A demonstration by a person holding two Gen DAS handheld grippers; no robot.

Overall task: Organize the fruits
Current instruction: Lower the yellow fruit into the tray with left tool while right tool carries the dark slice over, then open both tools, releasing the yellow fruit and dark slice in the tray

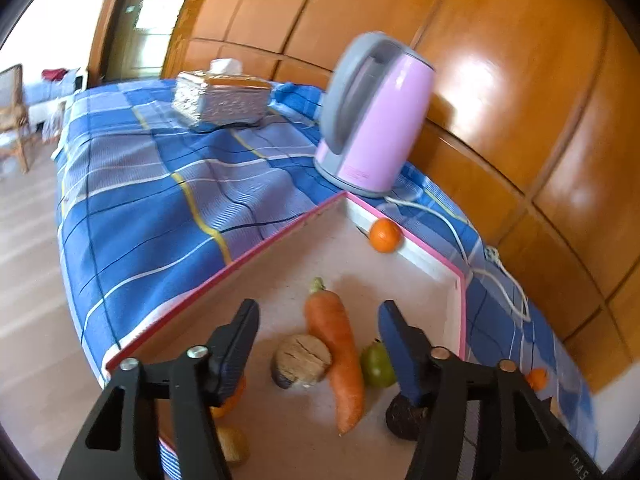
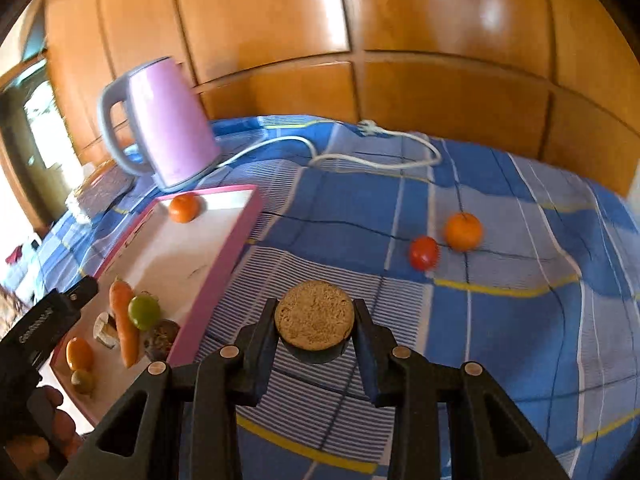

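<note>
My left gripper (image 1: pixel 319 306) is open above a pink-rimmed tray (image 1: pixel 240 262), with nothing touching its pads. Below it in the tray lie a carrot (image 1: pixel 336 344), a tan-topped round piece (image 1: pixel 302 362), a green fruit (image 1: pixel 376 364) and a dark round fruit (image 1: pixel 402 416). An orange (image 1: pixel 385 235) rests in the tray's far corner. My right gripper (image 2: pixel 315 304) is shut on a second round piece (image 2: pixel 314 316) with a flat tan top and dark base, held above the blue checked cloth. Farther right on the cloth lie an orange (image 2: pixel 463 231) and a red tomato (image 2: pixel 423 253).
A pink kettle (image 1: pixel 372 120) stands behind the tray, its white cord (image 2: pixel 360 160) trailing over the cloth. A silver tissue box (image 1: pixel 220 98) sits further back. Wooden panelling runs behind the table. A hand (image 2: pixel 44 420) shows at lower left in the right wrist view.
</note>
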